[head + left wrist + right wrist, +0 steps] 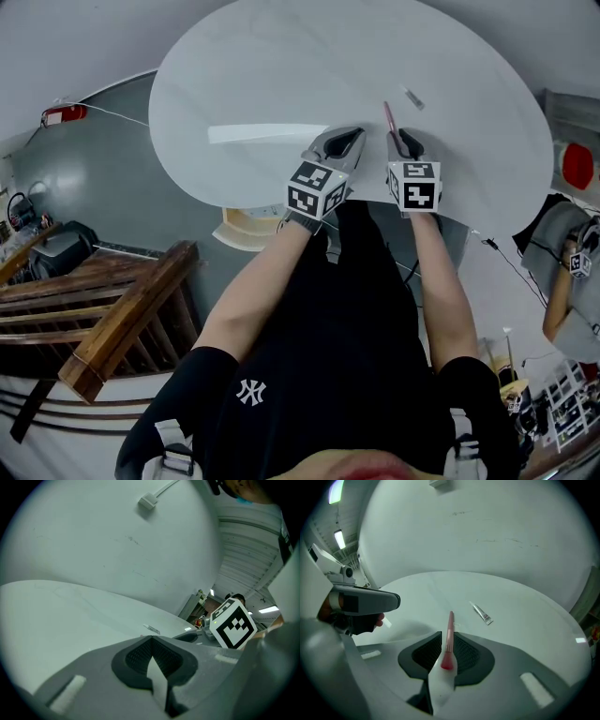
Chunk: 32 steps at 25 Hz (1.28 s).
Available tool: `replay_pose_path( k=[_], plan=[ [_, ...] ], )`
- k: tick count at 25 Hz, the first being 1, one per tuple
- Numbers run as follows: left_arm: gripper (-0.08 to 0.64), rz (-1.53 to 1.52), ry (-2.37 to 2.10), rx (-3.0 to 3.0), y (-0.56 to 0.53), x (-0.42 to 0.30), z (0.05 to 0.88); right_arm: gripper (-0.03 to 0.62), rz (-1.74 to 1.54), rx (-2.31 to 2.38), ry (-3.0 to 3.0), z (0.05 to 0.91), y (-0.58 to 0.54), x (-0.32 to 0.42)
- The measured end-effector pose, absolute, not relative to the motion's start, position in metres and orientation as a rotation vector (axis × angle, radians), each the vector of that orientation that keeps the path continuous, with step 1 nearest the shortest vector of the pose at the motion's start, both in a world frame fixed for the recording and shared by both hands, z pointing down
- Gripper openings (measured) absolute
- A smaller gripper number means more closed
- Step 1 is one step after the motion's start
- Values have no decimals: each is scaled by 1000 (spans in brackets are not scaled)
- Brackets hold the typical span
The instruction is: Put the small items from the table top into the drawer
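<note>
A round white table (281,75) fills the head view. My right gripper (405,142) is shut on a slim pink makeup brush (388,117); in the right gripper view the brush (449,634) has its red bristles back between the pads and its handle pointing forward over the table. A small white tube (412,97) lies on the table just beyond it, also seen as the tube (481,613) and the tube (151,629). My left gripper (342,142) hovers beside the right one near the table's front edge, shut with nothing in it.
A cream-coloured object (246,223) shows under the table's near edge; I cannot tell what it is. A wooden stair rail (122,319) runs at the lower left. A person (562,272) sits at the far right, near a red disc (578,166).
</note>
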<state>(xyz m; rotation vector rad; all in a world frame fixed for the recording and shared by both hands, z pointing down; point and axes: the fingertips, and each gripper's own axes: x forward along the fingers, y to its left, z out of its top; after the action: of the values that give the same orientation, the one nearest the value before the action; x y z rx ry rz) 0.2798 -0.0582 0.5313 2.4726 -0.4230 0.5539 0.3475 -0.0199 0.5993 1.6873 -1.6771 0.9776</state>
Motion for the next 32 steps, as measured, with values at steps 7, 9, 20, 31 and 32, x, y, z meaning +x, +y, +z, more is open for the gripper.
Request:
replay_pose_path(
  k=[7,9,20,31,32],
  plan=[
    [0,564,-419,2462,-59,288,539,106,954,1626,-1638,612,-25,348],
    [0,562,-424,2458,-61,288,540,100,963,1609,-1621,615,-26,347],
    [0,508,-475,2469,-71,269,526,67,970,1645,-1668,604,-34,335],
    [0,359,-609,2509,-74,198,481,66,939,1709,-1897,547,-45,268],
    [0,347,-622,2512,-73,190,476,66,936,1710,-1921,541,-45,260]
  ],
)
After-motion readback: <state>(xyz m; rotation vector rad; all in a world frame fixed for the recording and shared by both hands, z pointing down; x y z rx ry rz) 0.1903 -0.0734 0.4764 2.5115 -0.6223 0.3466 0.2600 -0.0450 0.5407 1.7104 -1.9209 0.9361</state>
